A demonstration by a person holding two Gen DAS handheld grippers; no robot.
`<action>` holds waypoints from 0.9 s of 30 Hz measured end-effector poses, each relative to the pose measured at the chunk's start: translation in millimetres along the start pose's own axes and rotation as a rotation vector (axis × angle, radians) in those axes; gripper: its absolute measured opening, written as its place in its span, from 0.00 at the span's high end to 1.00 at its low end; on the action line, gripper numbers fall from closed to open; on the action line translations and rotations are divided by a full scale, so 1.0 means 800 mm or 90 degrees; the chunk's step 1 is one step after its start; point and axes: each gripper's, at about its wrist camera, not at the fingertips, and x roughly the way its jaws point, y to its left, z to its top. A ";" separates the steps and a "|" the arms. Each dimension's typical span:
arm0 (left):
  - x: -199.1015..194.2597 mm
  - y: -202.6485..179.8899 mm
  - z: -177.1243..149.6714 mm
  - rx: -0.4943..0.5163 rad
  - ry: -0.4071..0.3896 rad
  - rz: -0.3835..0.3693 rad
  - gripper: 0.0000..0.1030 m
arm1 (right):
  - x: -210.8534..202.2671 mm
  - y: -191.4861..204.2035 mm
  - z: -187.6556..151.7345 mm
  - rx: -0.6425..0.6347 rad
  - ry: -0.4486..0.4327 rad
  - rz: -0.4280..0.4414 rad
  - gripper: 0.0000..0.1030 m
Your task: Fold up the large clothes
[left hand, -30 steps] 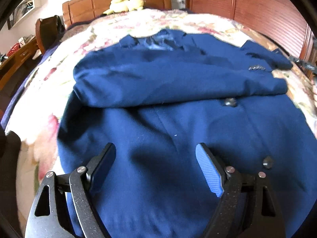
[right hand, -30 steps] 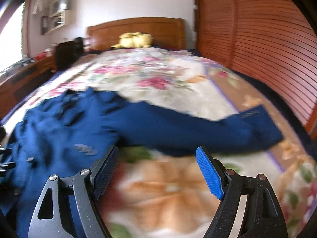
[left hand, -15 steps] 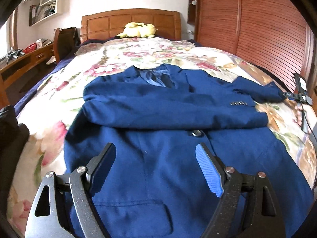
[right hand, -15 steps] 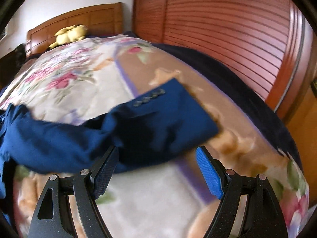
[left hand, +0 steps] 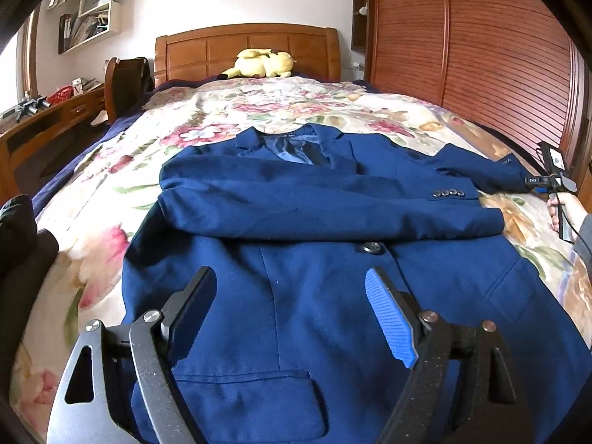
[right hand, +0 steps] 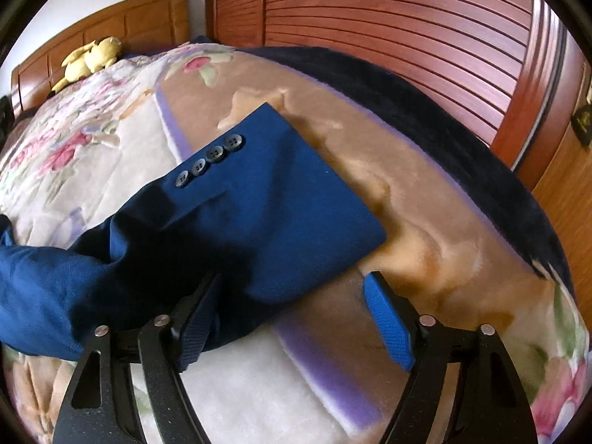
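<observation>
A navy blue suit jacket (left hand: 303,296) lies face up on a floral bedspread (left hand: 111,170). One sleeve (left hand: 333,207) is folded across its chest. The other sleeve (right hand: 259,199) stretches out to the right, its cuff with several buttons (right hand: 211,159) lying flat. My left gripper (left hand: 290,318) is open and empty above the jacket's lower front. My right gripper (right hand: 292,314) is open, low over the outstretched cuff, its left finger (right hand: 196,329) at the sleeve's near edge. The right gripper also shows at the right edge of the left wrist view (left hand: 551,181).
A yellow plush toy (left hand: 262,63) lies by the wooden headboard (left hand: 244,50). A slatted wooden wardrobe (left hand: 481,55) runs along the right of the bed. A desk (left hand: 40,118) and chair (left hand: 125,81) stand to the left. A dark bundle (left hand: 22,244) sits at the left edge.
My left gripper has drawn back and risen, so the whole jacket shows. My right gripper has swung right and come down close over the outstretched cuff.
</observation>
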 end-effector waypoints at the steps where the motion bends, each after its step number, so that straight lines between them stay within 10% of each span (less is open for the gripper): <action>1: -0.002 -0.001 0.000 0.004 -0.004 0.003 0.19 | -0.001 0.001 0.001 -0.008 0.000 0.007 0.44; 4: -0.009 -0.001 -0.001 0.012 -0.011 0.010 0.19 | 0.006 0.013 0.008 -0.034 0.006 0.026 0.85; 6: -0.013 0.000 -0.001 0.011 -0.015 0.011 0.19 | -0.001 0.026 0.007 -0.069 -0.001 0.021 0.94; 27: -0.115 0.101 0.002 -0.061 -0.103 0.031 0.19 | -0.376 0.257 0.000 -0.285 -0.283 0.167 0.96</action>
